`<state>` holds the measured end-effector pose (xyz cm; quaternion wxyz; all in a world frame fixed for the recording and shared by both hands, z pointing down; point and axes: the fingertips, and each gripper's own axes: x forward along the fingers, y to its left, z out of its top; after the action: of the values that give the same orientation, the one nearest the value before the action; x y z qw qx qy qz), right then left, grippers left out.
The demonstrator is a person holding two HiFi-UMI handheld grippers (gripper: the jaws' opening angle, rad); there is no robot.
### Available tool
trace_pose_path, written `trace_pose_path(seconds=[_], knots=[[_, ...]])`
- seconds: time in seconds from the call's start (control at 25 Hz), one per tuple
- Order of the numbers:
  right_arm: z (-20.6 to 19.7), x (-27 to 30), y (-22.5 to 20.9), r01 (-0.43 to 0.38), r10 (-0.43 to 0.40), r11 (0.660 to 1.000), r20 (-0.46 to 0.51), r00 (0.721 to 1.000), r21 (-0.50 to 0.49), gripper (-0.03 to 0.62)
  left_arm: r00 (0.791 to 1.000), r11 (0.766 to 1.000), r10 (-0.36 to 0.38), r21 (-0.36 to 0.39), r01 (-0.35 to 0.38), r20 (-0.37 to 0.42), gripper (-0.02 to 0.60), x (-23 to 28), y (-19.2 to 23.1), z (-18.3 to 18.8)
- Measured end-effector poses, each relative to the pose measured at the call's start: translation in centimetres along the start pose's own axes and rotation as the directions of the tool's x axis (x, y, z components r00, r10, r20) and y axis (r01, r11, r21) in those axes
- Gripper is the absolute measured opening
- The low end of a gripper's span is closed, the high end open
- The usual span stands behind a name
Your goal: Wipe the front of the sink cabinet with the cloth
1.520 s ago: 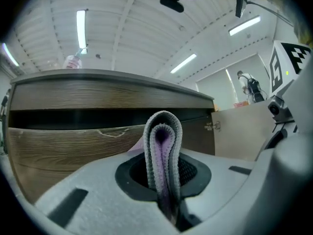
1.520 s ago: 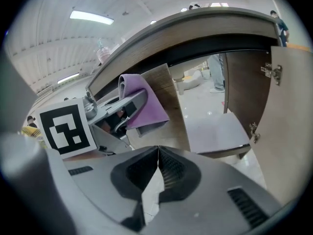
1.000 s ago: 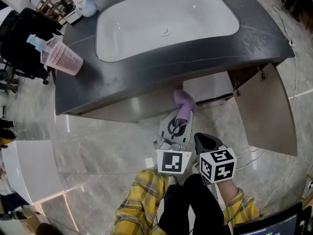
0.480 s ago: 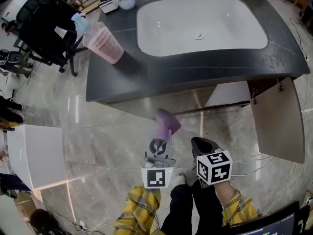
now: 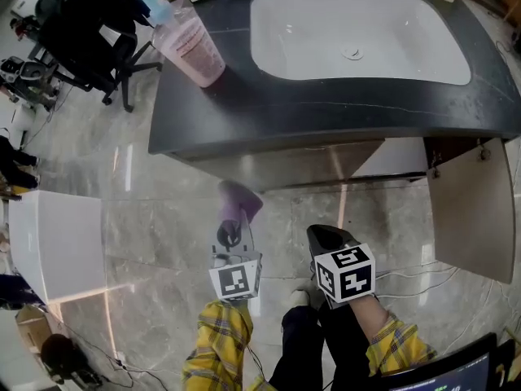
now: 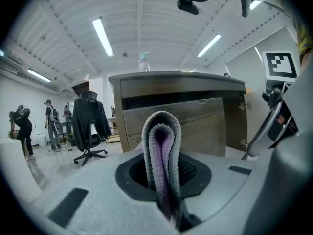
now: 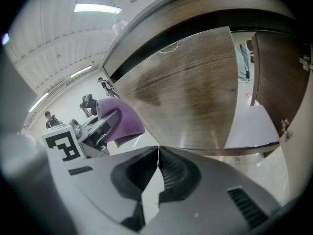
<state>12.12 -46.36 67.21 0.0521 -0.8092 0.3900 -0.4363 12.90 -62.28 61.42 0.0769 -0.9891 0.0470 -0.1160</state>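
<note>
The sink cabinet has a dark top point(image 5: 326, 104), a white basin point(image 5: 358, 31) and a wood-grain front point(image 5: 285, 165). My left gripper point(image 5: 232, 225) is shut on a folded purple cloth point(image 5: 238, 202), held low before the front's left part and a little apart from it. In the left gripper view the cloth point(image 6: 164, 160) stands upright between the jaws, with the front point(image 6: 181, 119) behind it. My right gripper point(image 5: 320, 235) hangs beside it, shut and empty. The right gripper view shows its jaws point(image 7: 157, 163) closed, the cloth point(image 7: 120, 119) at left and the front point(image 7: 190, 97) ahead.
The right-hand cabinet door point(image 5: 468, 218) stands open with a white shelf point(image 5: 395, 160) inside. A pink spray bottle point(image 5: 189, 46) sits on the top's left corner. A black office chair point(image 5: 89, 23) and a white box point(image 5: 53, 247) stand at left. Cables point(image 5: 407, 271) lie on the floor.
The left gripper has carried the cloth leftward along the cabinet front and slightly back from it. The right gripper has stayed shut beside it.
</note>
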Motion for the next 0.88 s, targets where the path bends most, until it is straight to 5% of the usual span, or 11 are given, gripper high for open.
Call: trace_pose_path(seconds=[0.24, 0.88], knots=[[-0.1, 0.4, -0.4, -0.024, 0.024, 1.000, 0.006, 1.000, -0.011, 0.003, 0.998, 0.998, 0.056, -0.018, -0.055, 0.012, 0.035, 2.5, 0.9, -1.3], [-0.5, 0.0, -6.3, 0.038, -0.039, 0.999, 0.031, 0.999, 0.034, 0.003, 0.979, 0.985, -0.175, 0.015, 0.175, 0.105, 0.035, 7.5, -10.9, 0.1]])
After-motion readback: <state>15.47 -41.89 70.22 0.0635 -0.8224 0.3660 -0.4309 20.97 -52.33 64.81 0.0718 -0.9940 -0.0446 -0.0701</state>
